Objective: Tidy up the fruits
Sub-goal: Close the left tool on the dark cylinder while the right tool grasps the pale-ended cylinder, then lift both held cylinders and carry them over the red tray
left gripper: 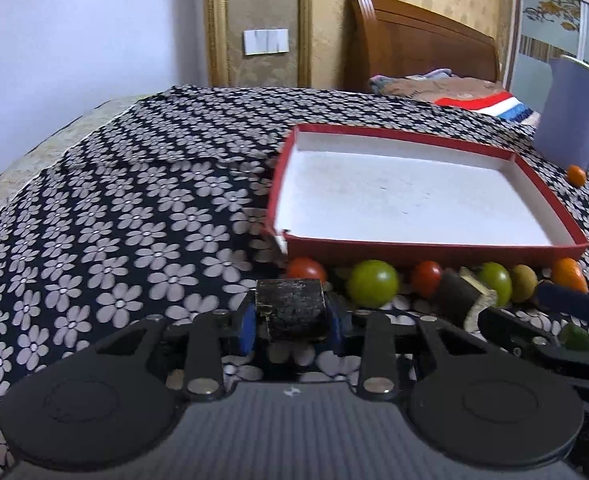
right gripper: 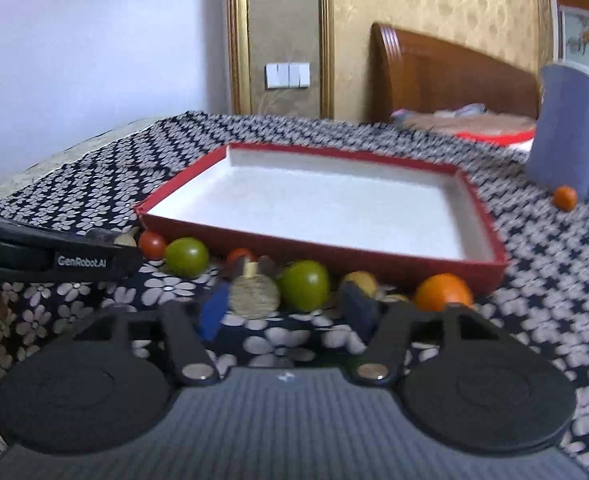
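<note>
Front of tray: fruits (left gripper: 374,288) lined along red tray (left gripper: 434,250) near wall, on table.
Left gripper (left gripper: 290,314): jaws narrow, clamping dark cylinder piece (left gripper: 290,306).
Right gripper (right gripper: 286,312): jaws around round slice (right gripper: 254,294); contact unclear.
Risk: loose grip drops slice; fruits roll.
Tray: empty.

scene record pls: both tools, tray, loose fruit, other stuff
left tool: shut on dark cane chunk
right tool: cane piece between its fingers, contact unclear
tray: red rim, white inside, nothing in it
loose fruit: row along tray's near wall, e.g. green tomato
jug: blue, far right; orange fruit at its base
</note>
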The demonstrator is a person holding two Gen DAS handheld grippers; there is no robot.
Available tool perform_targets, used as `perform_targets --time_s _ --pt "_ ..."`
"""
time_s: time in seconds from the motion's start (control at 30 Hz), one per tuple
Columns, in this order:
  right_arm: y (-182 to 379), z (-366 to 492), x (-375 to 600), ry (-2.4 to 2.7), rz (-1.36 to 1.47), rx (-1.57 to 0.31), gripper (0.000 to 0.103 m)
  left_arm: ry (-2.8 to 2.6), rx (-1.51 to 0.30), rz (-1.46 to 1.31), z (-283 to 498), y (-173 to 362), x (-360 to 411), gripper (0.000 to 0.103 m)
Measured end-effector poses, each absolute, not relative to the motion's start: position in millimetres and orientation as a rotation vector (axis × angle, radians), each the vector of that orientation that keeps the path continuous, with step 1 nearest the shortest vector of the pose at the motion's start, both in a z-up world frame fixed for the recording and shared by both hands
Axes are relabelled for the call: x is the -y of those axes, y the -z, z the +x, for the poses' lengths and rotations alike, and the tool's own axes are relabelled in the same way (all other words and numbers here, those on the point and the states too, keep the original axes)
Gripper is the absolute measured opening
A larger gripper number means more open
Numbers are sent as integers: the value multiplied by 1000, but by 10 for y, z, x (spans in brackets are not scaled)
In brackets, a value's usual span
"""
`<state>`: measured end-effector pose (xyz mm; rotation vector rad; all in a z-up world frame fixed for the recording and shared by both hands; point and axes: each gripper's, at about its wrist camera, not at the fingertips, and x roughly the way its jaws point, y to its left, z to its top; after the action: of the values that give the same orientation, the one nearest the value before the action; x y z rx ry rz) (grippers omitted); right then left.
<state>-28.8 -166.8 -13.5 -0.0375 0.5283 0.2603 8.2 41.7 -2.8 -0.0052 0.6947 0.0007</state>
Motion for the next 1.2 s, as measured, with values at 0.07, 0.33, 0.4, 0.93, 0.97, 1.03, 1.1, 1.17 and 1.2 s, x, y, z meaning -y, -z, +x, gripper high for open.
perform_targets --time_s 0.07,0.33,0.4,0.93,0.97,1.03,1.1,1.17,1.2 --pt "169 -225 1605 -278 -28 -556 43 -5 -695 -11 86 33 -471 34" --pt "172 -163 1426 -278 -57 -573 44 -4 -695 -20 90 63 -551 34" --pt "177 -141 1393 -284 -58 -578 43 -3 -695 -18 85 73 -550 34" --pt "266 -39 1213 -229 -120 -588 31 -15 -702 -8 102 105 -542 34" --pt "264 -41 1231 -233 -108 -590 31 -15 -702 -7 104 105 -539 34" --pt "261 -46 1260 -236 -94 -590 31 -16 -702 -6 109 104 -541 34" --pt "255 -54 1290 -240 -71 -591 31 -17 -703 -5 111 105 -539 34" --pt "247 -56 1314 -248 -59 -593 31 -19 -700 -1 105 103 -540 34" --pt "246 -59 1320 -249 -61 -593 31 -20 -699 3 104 103 -538 34"
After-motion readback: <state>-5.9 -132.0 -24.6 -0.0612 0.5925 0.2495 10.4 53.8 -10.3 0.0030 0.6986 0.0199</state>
